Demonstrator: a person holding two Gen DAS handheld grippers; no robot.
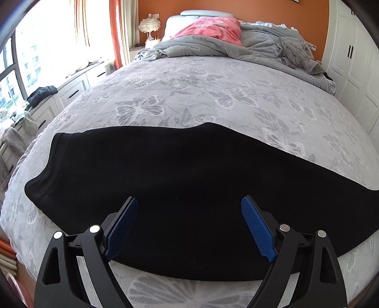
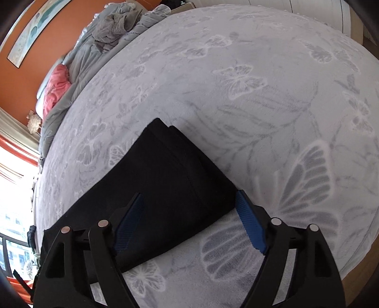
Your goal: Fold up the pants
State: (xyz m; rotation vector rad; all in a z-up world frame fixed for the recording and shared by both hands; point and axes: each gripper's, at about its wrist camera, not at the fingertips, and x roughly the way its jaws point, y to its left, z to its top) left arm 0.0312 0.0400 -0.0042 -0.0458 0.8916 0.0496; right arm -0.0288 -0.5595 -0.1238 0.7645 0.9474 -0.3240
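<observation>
The black pants [image 1: 180, 189] lay flat on the grey butterfly-print bedspread [image 1: 213, 94], stretched crosswise near the foot edge of the bed. In the left wrist view they formed a long dark band running from a hemmed end at the left to the right border of the picture. In the right wrist view the same garment [image 2: 170, 180] ended in a corner of stacked layers, with several fabric edges showing one upon another.

The left gripper [image 1: 189, 202] hung over the near part of the pants, pointing downward. Its jaws stood wide apart. The blue ribbed pads [image 1: 258, 227] flanked bare cloth and gripped nothing; whether the tips touched the fabric could not be told.

The right gripper [image 2: 189, 196] hung over the layered end of the pants. Its jaws stood apart as well, with the left finger above the black cloth and the right finger [image 2: 251, 225] at the garment's edge, over the bedspread [image 2: 260, 83]. No fabric was clamped between the pads.

Farther up the bed lay a rumpled grey duvet [image 1: 236, 45] and a pink cloth [image 1: 213, 28] against the pale headboard [image 1: 199, 13]. The wall [image 1: 260, 9] behind was orange. White drawers [image 1: 78, 87] ran below the window [image 1: 47, 42] at the left, and white wardrobe doors [image 1: 350, 52] stood at the right.
</observation>
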